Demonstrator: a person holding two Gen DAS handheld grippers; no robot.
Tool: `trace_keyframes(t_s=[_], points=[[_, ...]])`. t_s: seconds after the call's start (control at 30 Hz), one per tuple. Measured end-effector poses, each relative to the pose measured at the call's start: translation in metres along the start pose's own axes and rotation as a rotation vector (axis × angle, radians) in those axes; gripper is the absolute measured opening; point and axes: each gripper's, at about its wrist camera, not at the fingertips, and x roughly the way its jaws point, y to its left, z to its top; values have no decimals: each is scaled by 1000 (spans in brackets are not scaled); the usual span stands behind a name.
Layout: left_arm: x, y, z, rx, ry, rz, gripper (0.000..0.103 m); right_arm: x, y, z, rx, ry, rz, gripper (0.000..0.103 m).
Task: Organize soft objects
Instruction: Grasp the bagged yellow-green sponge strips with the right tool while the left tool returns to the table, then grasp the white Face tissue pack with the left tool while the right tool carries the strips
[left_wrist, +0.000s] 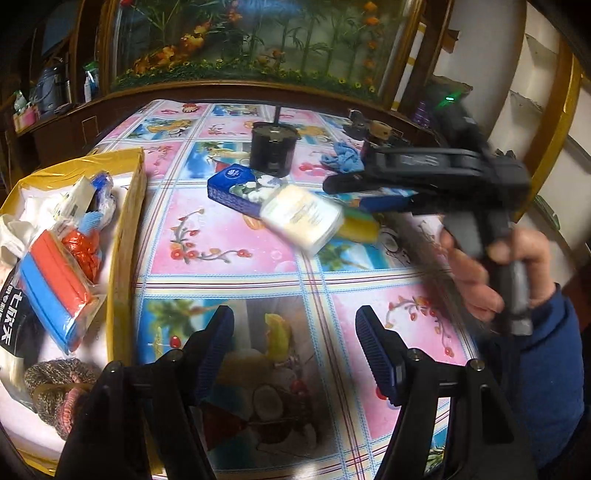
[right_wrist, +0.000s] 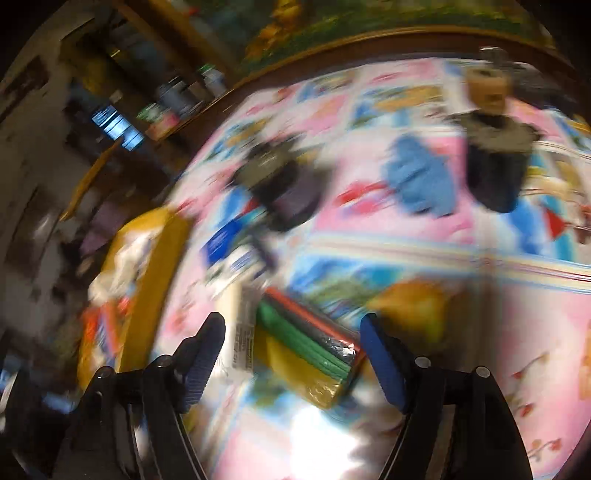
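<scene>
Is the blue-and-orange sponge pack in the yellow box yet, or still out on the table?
In. The sponge pack lies inside the yellow box, left of its wall, among other items.

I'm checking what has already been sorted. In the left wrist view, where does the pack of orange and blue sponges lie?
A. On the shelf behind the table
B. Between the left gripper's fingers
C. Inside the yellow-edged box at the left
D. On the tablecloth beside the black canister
C: the pack of orange and blue sponges lies inside the yellow-edged box, among other packets, off the tablecloth.
</scene>
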Motion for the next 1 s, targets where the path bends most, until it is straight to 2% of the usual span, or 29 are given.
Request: trace_keyframes(t_s=[0.1,0.2,0.33,0.43,0.5,0.57,0.63,0.8,1.0], points=[[-1,8,3,-25,4,7,68,-3,21,-4,-99,-20,-70,80],[-4,14,7,-43,-4,14,68,2,37,-12,-201,7,-125,80],[-7,20,10,-57,-7,22,68,16,53,-25,-349,29,-265,80],[-4,23,11,-53,4,28,69,27,53,-31,-405,48,-313,79],[-1,21,13,-45,21,34,69,32,52,-32,-412,55,-333,63],[1,19,15,-34,24,51,73,30,49,-33,-400,52,-321,53],[5,14,20,-13,29,76,76,22,48,-31,-370,28,-310,50],[20,5,39,46,44,156,77,-15,39,-15,-249,-118,-217,50],[49,18,48,12,124,196,75,-44,22,-5,-112,-230,-151,50]])
